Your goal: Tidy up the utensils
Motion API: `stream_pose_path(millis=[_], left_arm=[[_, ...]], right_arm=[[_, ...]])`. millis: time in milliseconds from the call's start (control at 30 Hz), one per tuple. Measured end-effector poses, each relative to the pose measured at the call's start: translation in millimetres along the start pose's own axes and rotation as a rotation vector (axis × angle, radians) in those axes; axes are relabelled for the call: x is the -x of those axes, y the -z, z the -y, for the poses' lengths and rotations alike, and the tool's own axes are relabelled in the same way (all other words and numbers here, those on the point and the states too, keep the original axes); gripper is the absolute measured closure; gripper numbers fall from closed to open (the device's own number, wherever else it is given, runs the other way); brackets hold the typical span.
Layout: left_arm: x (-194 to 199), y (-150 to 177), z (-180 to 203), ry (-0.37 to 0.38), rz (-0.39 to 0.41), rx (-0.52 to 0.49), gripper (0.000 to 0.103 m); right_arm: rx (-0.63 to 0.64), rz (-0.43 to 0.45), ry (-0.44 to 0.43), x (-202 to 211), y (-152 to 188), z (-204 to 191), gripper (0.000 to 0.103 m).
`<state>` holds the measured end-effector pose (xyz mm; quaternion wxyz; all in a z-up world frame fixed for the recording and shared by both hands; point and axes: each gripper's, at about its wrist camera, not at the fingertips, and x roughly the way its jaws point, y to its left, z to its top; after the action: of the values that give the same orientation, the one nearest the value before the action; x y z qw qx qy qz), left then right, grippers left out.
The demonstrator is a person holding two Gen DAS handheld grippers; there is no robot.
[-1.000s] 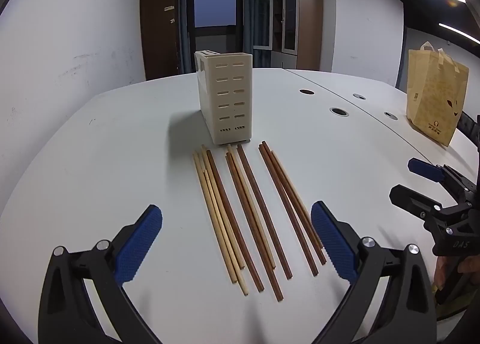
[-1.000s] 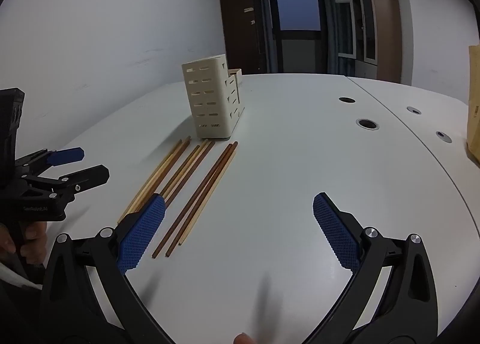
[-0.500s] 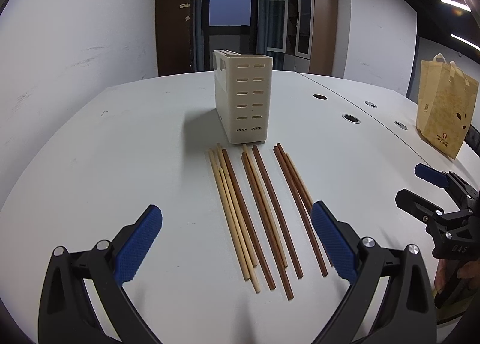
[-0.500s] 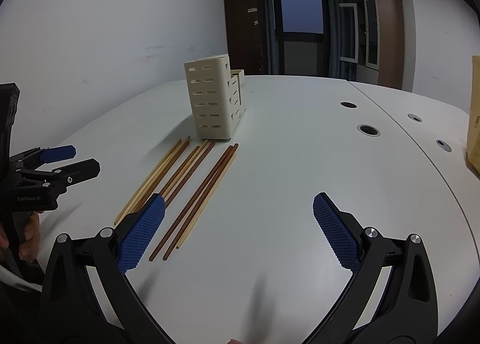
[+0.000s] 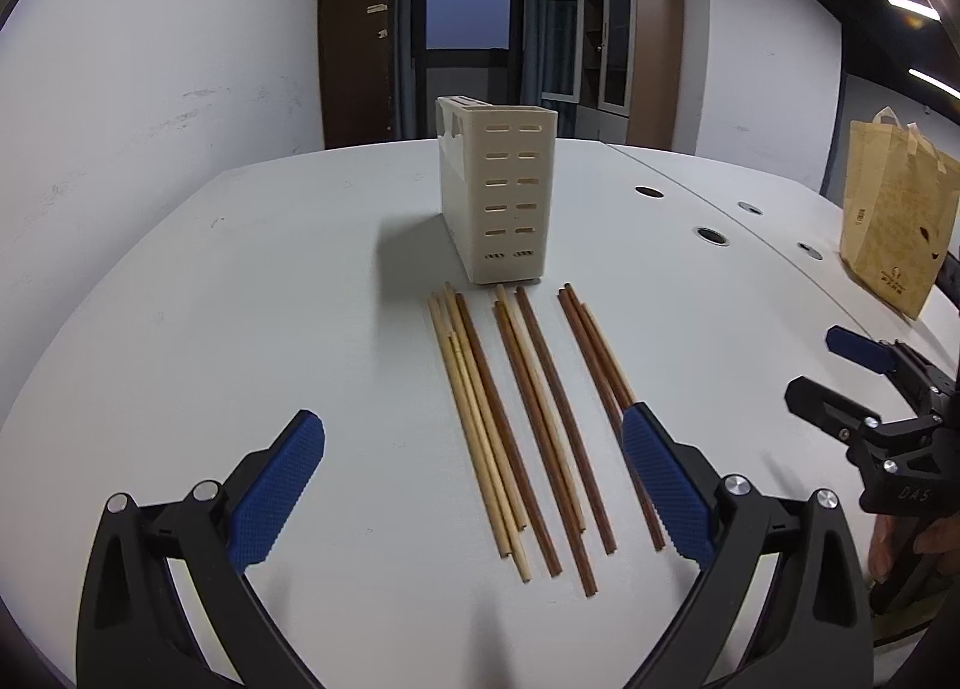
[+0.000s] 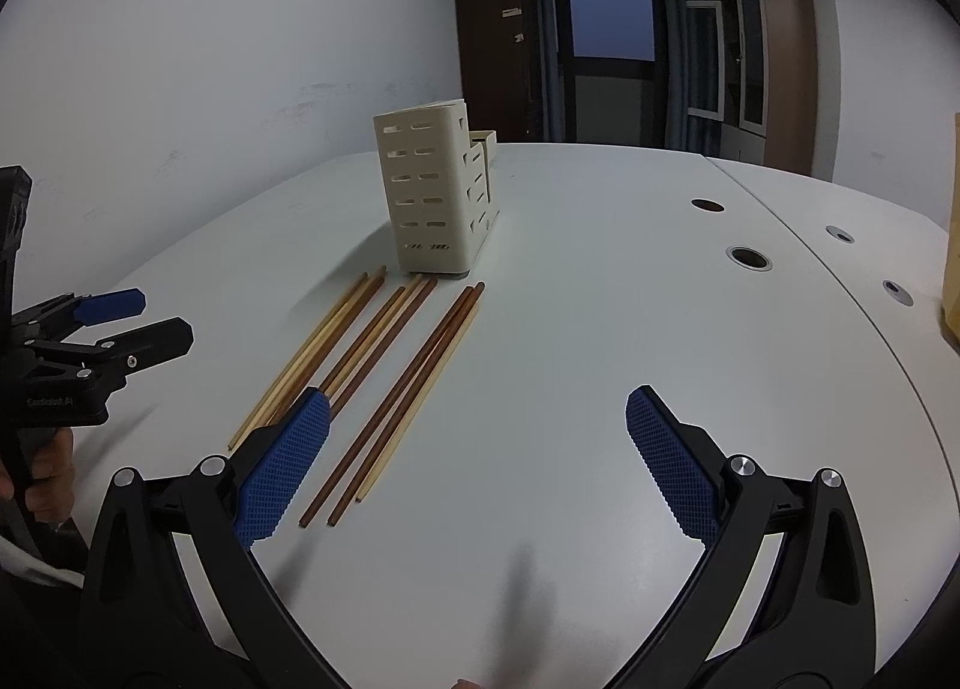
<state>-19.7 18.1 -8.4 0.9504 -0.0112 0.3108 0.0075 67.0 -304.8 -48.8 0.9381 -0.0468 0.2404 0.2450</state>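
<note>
Nine or so chopsticks lie flat and bunched on the tabletop just before the slotted holder, so either wide-open, empty tool, left or right, risks pinching several sticks together or skidding them aside.

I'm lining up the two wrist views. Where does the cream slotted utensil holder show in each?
Left wrist: the utensil holder stands at centre, just above the middle, beyond the far tips of the chopsticks.
Right wrist: the utensil holder stands left of centre, in the upper half.
Shared landmark: the chopsticks lying in front of it on the white table.
</note>
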Motion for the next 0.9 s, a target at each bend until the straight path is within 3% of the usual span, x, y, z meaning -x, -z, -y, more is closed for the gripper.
stream_pose_path(millis=[900], left_arm=[[-9.3, -6.5, 1.8, -0.024, -0.030, -0.011, 0.005]], right_arm=[[-0.008, -0.019, -0.006, -7.7, -7.2, -1.6, 0.008]])
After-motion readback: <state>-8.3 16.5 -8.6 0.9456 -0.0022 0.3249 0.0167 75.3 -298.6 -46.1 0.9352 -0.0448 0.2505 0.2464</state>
